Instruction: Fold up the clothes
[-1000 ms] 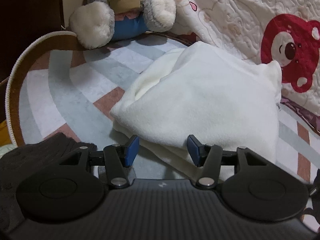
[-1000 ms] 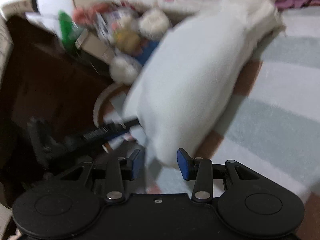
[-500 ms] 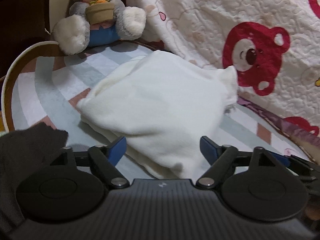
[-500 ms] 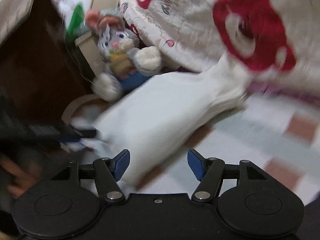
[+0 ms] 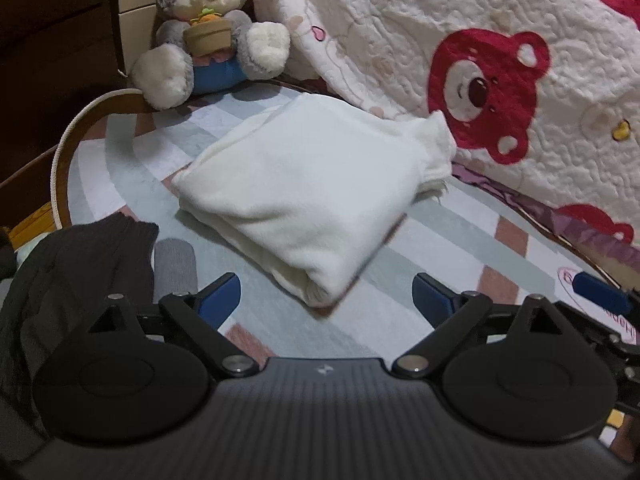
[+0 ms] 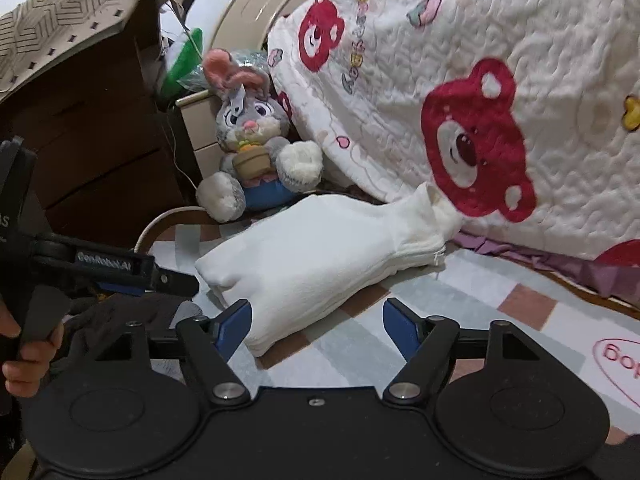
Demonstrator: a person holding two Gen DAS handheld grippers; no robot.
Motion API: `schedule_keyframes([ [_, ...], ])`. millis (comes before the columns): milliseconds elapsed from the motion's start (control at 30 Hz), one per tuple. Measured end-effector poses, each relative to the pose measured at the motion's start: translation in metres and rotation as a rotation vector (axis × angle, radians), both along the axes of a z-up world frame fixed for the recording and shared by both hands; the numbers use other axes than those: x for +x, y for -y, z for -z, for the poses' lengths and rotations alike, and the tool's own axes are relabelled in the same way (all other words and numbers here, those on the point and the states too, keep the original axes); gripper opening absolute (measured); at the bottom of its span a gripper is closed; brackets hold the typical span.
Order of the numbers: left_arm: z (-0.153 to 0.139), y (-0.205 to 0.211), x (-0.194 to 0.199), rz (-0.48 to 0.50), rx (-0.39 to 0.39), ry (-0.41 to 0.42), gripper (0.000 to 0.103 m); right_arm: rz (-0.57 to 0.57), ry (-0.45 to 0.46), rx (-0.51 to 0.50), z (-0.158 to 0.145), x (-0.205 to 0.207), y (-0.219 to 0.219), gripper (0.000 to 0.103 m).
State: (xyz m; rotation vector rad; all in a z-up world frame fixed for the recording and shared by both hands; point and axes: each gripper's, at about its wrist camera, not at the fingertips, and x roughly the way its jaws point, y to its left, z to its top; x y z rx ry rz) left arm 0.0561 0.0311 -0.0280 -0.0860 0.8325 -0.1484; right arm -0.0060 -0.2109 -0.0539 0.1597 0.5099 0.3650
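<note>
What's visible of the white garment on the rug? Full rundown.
The white garment looks like soft cream fleece, folded into a thick, roughly rectangular bundle with stacked layers showing along its near edge. It lies flat on the striped rug, a narrower ribbed-looking end pointing at the bear-print quilt and apparently touching it. A plush rabbit sits beyond it, apart. Both tongs, left and right, are open and not touching it.
</note>
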Motion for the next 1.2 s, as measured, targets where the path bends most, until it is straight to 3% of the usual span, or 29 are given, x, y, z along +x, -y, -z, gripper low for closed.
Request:
schedule_keyframes([
  [200,-0.016,0.02,-0.031,0.033,0.023,0.016,0.094,0.02,0.023,-0.062,-0.018,-0.034,0.0,0.077],
  [433,-0.03,0.017,-0.089,-0.035,0.061,0.061,0.096,0.083,0.066,-0.091,-0.041,-0.083,-0.002,0.077],
  [800,-0.057,0.037,-0.141,-0.003,0.132,0.137,0.1,0.116,0.035,-0.081,-0.055,-0.123,-0.006,0.078],
  [933,-0.057,0.038,-0.156,0.007,0.129,0.131,0.101,0.133,0.004,-0.08,-0.057,-0.137,-0.002,0.079],
  [1033,-0.052,0.039,-0.165,0.019,0.125,0.107,0.102,0.147,-0.007,-0.079,-0.058,-0.145,0.001,0.089],
  [1200,-0.044,0.047,-0.168,0.039,0.129,0.078,0.102,0.144,-0.028,-0.107,-0.055,-0.15,0.0,0.089],
])
